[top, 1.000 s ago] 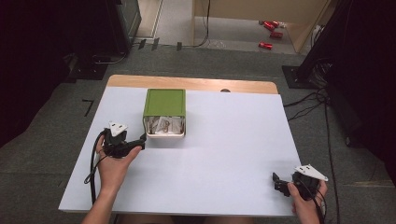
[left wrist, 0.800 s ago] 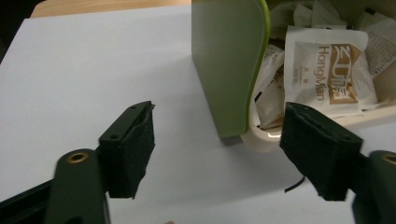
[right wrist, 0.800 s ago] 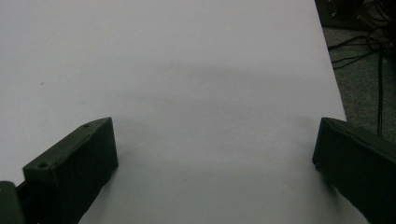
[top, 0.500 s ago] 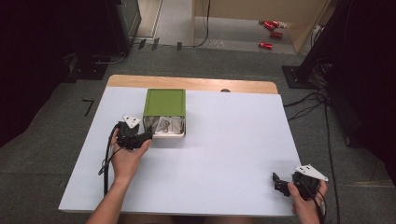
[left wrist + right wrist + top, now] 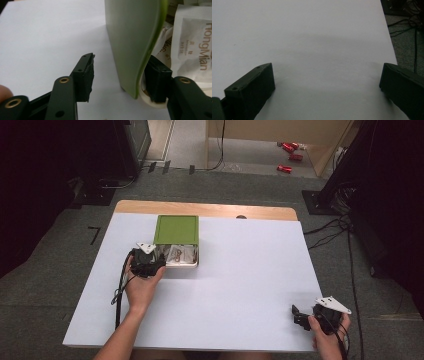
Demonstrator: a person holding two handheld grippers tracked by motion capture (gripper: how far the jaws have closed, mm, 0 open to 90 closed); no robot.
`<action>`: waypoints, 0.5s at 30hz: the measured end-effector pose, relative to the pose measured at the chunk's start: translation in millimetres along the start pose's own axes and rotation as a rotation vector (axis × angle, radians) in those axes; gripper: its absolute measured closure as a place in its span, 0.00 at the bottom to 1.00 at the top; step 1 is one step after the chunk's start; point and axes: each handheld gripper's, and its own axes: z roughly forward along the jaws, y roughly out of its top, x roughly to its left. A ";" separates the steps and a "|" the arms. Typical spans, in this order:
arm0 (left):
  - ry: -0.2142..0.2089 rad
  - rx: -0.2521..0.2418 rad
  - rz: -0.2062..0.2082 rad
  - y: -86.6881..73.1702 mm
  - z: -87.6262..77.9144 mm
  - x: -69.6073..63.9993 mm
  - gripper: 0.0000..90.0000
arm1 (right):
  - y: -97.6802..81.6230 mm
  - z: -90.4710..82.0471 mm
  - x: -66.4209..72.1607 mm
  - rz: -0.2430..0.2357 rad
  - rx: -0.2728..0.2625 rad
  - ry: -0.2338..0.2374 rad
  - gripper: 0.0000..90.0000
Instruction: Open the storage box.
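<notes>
A box with a green lid (image 5: 176, 230) stands on the white table (image 5: 250, 270), left of the middle; its front part lies uncovered with white packets (image 5: 181, 254) inside. My left gripper (image 5: 160, 262) is at the box's front left corner. In the left gripper view its jaws (image 5: 122, 70) straddle the green wall (image 5: 127, 37): one pad sits inside by the packets (image 5: 195, 42), the other stands clear outside. The jaws have just been closing, with the wall between them. My right gripper (image 5: 298, 316) rests open near the front right edge, with bare table between its jaws (image 5: 327, 75).
A wooden strip (image 5: 210, 210) runs along the table's far edge. Cables (image 5: 330, 230) and a black stand lie on the floor to the right; small red things (image 5: 290, 150) lie far back on the floor.
My left gripper has moved right to the box's corner and its jaws have narrowed around the wall. The right gripper has kept still.
</notes>
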 end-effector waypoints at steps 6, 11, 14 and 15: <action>0.017 0.005 0.029 -2.7 -5.0 -6.0 0.62 | -0.1 -0.1 0.1 0.001 0.001 -0.001 0.00; 0.000 0.013 0.030 -6.8 -9.5 -5.0 0.62 | 0.0 0.0 0.0 0.000 0.000 0.000 0.00; -0.008 0.014 0.028 -9.2 -11.1 -5.0 0.62 | 0.0 0.0 0.0 0.000 0.000 0.000 0.00; -0.009 0.016 0.031 -10.4 -12.2 -4.9 0.62 | 0.0 0.0 0.1 0.000 0.000 -0.001 0.00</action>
